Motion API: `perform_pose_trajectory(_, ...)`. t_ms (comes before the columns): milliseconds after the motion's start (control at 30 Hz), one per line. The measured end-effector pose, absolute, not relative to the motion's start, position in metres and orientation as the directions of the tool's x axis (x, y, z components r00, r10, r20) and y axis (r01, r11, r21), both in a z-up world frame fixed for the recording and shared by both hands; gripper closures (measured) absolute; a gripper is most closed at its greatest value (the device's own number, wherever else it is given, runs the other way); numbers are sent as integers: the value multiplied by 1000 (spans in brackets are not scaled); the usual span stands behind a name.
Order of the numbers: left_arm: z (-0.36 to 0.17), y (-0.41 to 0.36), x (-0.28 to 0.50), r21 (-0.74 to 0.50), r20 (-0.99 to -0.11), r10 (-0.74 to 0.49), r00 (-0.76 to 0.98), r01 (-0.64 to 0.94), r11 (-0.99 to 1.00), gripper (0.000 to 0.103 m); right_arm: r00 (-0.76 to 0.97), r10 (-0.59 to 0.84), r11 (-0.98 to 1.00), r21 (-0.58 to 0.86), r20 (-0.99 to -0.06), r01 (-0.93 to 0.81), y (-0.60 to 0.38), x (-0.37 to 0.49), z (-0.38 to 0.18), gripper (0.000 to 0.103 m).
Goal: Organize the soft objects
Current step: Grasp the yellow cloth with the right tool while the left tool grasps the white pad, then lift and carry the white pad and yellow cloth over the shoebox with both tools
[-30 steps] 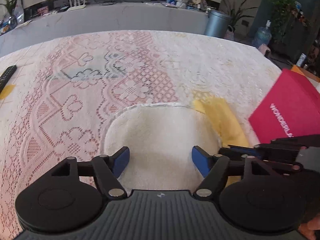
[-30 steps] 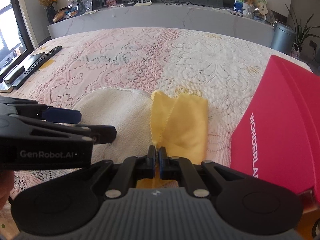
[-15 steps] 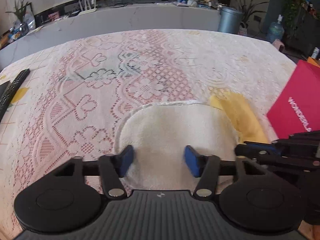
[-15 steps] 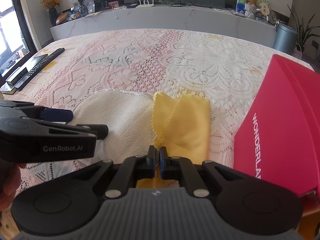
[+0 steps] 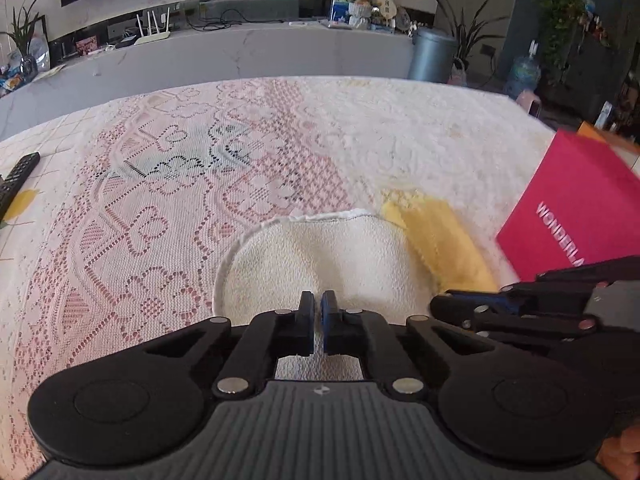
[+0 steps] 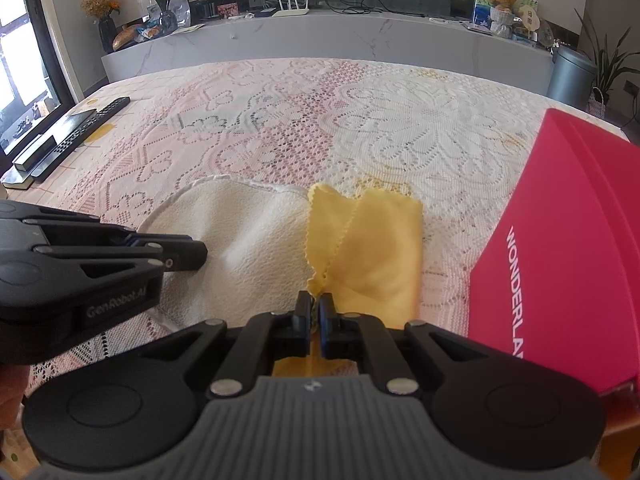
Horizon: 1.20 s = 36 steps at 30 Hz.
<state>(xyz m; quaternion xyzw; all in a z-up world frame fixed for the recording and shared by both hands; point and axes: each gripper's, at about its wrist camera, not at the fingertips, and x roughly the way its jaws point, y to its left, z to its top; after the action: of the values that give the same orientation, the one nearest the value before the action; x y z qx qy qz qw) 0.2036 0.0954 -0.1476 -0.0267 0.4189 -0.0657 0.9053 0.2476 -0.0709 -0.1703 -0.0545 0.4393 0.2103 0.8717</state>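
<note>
Left gripper (image 5: 318, 304): jaws pinched together on the near edge of the white towel (image 5: 320, 256); a fold of towel sits between the blue pads. In the right wrist view the same gripper enters from the left, its tips resting on the towel's left part.

Right gripper (image 6: 315, 305): jaws clenched on the near edge of the yellow cloth (image 6: 372, 248), with cloth visible between the pads and below them.

Towel: lies flat on the lace cover (image 5: 168, 208), rounded far edge with a stitched hem, slightly puckered near the left gripper's tips. Its right edge touches the yellow cloth.

Yellow cloth: just right of the towel, lying on the cover, its left flap folded over with a zigzag edge showing.

Red box (image 6: 560, 240): at the right edge of the surface, near the yellow cloth but apart from it, white lettering along its near side.

Remote (image 6: 84, 128): at the far left edge of the surface, well apart from both cloths, beside a dark flat item.

Background: long grey counter (image 6: 360, 40) behind the surface, a white router on it, a grey bin (image 6: 568, 76) at its right end.
</note>
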Motion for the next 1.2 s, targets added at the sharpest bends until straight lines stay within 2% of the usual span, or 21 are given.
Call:
perform_pose_trajectory(100,-146,95,201,-144,-766,-182,617,111,983,94,524,321,904,90,-789,-418,-71,247,-170,101)
perform_pose_trajectory(133,-147,95,201,-157,-773,-193,605,113,981,80,523,323,903,92,-788,-419,-71,248,-170,101)
perform_pose_trajectory(167,-148,95,201,-173,-779,-206,592,114,978,73,523,325,903,94,-788,-420,-71,248,-170,101)
perform_pose_trajectory(200,-150,95,201,-182,-784,-207,586,104,978,62,523,327,902,95,-787,-421,-71,247,-170,101)
perform_pose_trajectory(233,-151,97,202,-191,-787,-208,580,91,977,58,523,329,901,97,-786,-422,-71,247,-171,100)
perform_pose_trajectory(367,-157,109,208,-290,-789,-261,556,37,956,50,516,349,895,115,-782,-431,-73,246,-170,102)
perform_pose_trajectory(433,-156,111,209,-336,-775,-300,557,40,941,39,502,375,886,144,-779,-440,-75,247,-171,103)
perform_pose_trajectory(500,-157,113,209,-391,-763,-349,544,43,920,33,473,420,868,190,-775,-459,-75,246,-171,103)
perform_pose_trajectory(567,-157,112,208,-399,-760,-356,543,42,916,32,444,456,847,225,-771,-481,-71,243,-172,103)
perform_pose_trajectory(633,-159,113,210,-412,-760,-362,539,31,911,31,460,438,847,184,-772,-498,-65,239,-171,103)
perform_pose_trajectory(700,-161,113,212,-424,-760,-369,534,23,905,31,461,439,847,183,-772,-500,-65,239,-171,103)
perform_pose_trajectory(733,-162,111,214,-415,-763,-362,535,23,909,35,458,442,847,190,-771,-497,-66,240,-171,103)
perform_pose_trajectory(767,-162,110,215,-399,-770,-347,536,20,917,41,455,444,847,197,-772,-494,-67,241,-171,103)
perform_pose_trajectory(800,-162,109,216,-369,-782,-321,535,18,929,54,454,444,848,198,-773,-492,-67,241,-171,103)
perform_pose_trajectory(833,-162,106,215,-338,-788,-299,538,28,941,62,455,440,850,195,-774,-489,-67,240,-171,103)
perform_pose_trajectory(867,-161,104,215,-316,-791,-287,540,40,948,67,457,435,852,191,-776,-488,-67,240,-171,103)
perform_pose_trajectory(967,-159,92,212,-233,-800,-240,551,84,969,73,462,428,853,177,-777,-491,-66,239,-171,103)
perform_pose_trajectory(1033,-158,87,210,-205,-799,-225,558,99,974,85,467,422,851,162,-777,-499,-64,237,-171,103)
perform_pose_trajectory(1133,-155,89,206,-188,-788,-202,582,84,979,92,478,417,854,154,-773,-497,-65,236,-169,103)
perform_pose_trajectory(1200,-150,94,203,-195,-775,-191,602,58,979,92,499,408,865,148,-764,-480,-69,236,-165,103)
